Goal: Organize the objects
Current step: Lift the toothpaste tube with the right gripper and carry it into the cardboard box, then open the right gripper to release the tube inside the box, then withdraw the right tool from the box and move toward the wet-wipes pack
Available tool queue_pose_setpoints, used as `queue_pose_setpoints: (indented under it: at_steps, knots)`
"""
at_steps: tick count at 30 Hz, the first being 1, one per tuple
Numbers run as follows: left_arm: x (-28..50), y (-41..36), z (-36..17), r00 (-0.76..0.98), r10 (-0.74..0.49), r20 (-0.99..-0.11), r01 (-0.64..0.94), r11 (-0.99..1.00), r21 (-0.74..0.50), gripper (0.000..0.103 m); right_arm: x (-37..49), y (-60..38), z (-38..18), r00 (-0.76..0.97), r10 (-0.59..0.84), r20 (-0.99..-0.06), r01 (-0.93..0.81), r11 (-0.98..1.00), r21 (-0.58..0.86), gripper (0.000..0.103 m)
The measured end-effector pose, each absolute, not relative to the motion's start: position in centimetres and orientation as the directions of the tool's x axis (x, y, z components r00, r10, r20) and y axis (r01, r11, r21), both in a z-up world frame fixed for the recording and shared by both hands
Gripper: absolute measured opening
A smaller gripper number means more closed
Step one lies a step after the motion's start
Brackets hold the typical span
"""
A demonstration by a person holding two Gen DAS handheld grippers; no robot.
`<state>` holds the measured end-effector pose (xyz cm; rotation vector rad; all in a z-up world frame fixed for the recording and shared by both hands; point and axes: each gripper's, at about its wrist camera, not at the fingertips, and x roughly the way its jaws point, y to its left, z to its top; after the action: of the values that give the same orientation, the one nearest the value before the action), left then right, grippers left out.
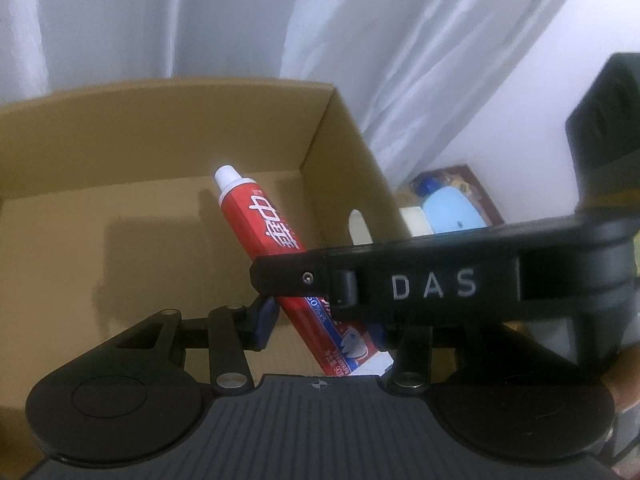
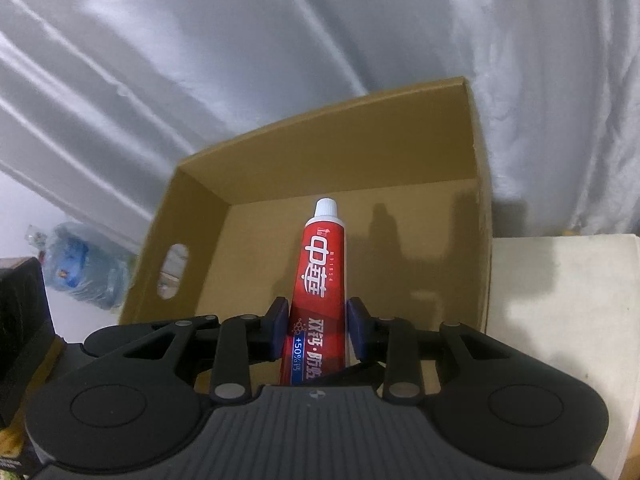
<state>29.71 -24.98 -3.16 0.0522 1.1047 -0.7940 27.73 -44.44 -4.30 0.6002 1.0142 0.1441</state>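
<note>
1. A cardboard box (image 2: pixel 476 152) is seen open-topped, by a white curtain (image 2: pixel 200 60).
2. A red toothpaste tube (image 2: pixel 320 276) is held over the box's floor, cap toward the far wall.
3. The tube is pinched by the right gripper (image 2: pixel 318 330); the left gripper (image 1: pixel 320 320) is also pressed against it.

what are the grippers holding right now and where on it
Both grip the toothpaste tube by its lower half, near the flat crimped end, cap pointing away over the cardboard box: right gripper, left gripper.
</note>
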Motion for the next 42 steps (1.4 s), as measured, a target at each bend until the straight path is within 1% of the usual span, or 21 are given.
queue_pose_setpoints:
  at_steps: [3, 5, 6, 8, 10, 12, 13, 16, 21, 26, 27, 29, 33, 36, 38, 40, 41, 42]
  knots:
    - [30.7, -25.3, -4.1, 0.180, -0.545, -0.819, 0.580, 0.731, -0.359, 0.046, 28.6, -44.4, -4.9, 0.519, 0.356, -0.777, 0.163, 0.851, 0.499, 0.036]
    - [31.0, -25.5, -4.5, 0.177, -0.538, -0.824, 0.572, 0.738, -0.359, 0.050, 29.4, -44.0, -5.0, 0.514, 0.343, -0.786, 0.160, 0.862, 0.481, 0.036]
    - [30.9, -25.5, -4.6, 0.182, -0.530, -0.828, 0.570, 0.743, -0.350, 0.054, 29.4, -43.9, -4.9, 0.516, 0.336, -0.788, 0.154, 0.869, 0.471, 0.036]
    - [31.0, -25.5, -4.9, 0.192, -0.510, -0.838, 0.557, 0.760, -0.335, 0.060, 29.0, -43.6, -4.7, 0.528, 0.320, -0.787, 0.141, 0.881, 0.452, 0.035]
    - [30.8, -25.2, -4.8, 0.200, -0.511, -0.836, 0.549, 0.765, -0.336, 0.061, 29.2, -44.0, -4.5, 0.536, 0.308, -0.786, 0.137, 0.887, 0.441, 0.035]
    - [30.4, -25.0, -4.5, 0.208, -0.514, -0.832, 0.547, 0.767, -0.337, 0.069, 28.7, -44.2, -4.0, 0.546, 0.307, -0.779, 0.136, 0.886, 0.444, 0.035]
    - [30.1, -24.9, -4.2, 0.219, -0.515, -0.829, 0.547, 0.768, -0.333, 0.070, 28.4, -44.3, -3.7, 0.551, 0.304, -0.777, 0.138, 0.885, 0.444, 0.035]
    - [29.3, -24.5, -3.2, 0.248, -0.505, -0.827, 0.557, 0.773, -0.305, 0.074, 27.0, -44.7, -2.8, 0.578, 0.302, -0.758, 0.139, 0.879, 0.456, 0.035]
    - [27.2, -23.8, -0.9, 0.305, -0.493, -0.815, 0.571, 0.779, -0.258, 0.085, 24.4, -45.5, -0.5, 0.631, 0.320, -0.707, 0.129, 0.855, 0.502, 0.035]
    - [24.5, -22.7, 1.7, 0.359, -0.497, -0.790, 0.575, 0.785, -0.232, 0.090, 20.4, -46.1, 1.8, 0.685, 0.346, -0.641, 0.100, 0.827, 0.553, 0.036]
    - [23.9, -22.6, 2.2, 0.370, -0.496, -0.786, 0.576, 0.786, -0.225, 0.092, 19.6, -46.3, 2.1, 0.693, 0.351, -0.629, 0.095, 0.821, 0.563, 0.037]
    - [22.6, -22.2, 3.2, 0.386, -0.501, -0.774, 0.579, 0.785, -0.219, 0.094, 18.0, -46.5, 2.8, 0.710, 0.358, -0.607, 0.084, 0.812, 0.577, 0.047]
    - [20.0, -20.9, 4.9, 0.414, -0.515, -0.751, 0.572, 0.789, -0.225, 0.097, 14.8, -46.5, 4.0, 0.733, 0.360, -0.577, 0.059, 0.812, 0.581, 0.052]
    - [17.7, -19.9, 5.7, 0.444, -0.520, -0.729, 0.564, 0.795, -0.224, 0.098, 12.6, -46.0, 4.6, 0.743, 0.375, -0.554, 0.033, 0.806, 0.591, 0.059]
    - [15.9, -18.8, 6.2, 0.483, -0.505, -0.715, 0.547, 0.812, -0.204, 0.098, 11.0, -45.5, 5.1, 0.753, 0.376, -0.540, 0.019, 0.808, 0.589, 0.067]
    - [14.0, -17.6, 6.5, 0.515, -0.494, -0.701, 0.531, 0.825, -0.191, 0.099, 9.4, -44.9, 5.4, 0.765, 0.374, -0.525, 0.004, 0.812, 0.584, 0.071]
    - [13.0, -16.9, 6.6, 0.529, -0.483, -0.697, 0.519, 0.835, -0.184, 0.099, 8.6, -44.5, 5.6, 0.770, 0.375, -0.516, -0.006, 0.814, 0.581, 0.077]
    - [12.2, -16.3, 6.6, 0.540, -0.476, -0.695, 0.511, 0.841, -0.179, 0.099, 8.2, -44.0, 5.7, 0.765, 0.391, -0.512, -0.028, 0.814, 0.580, 0.080]
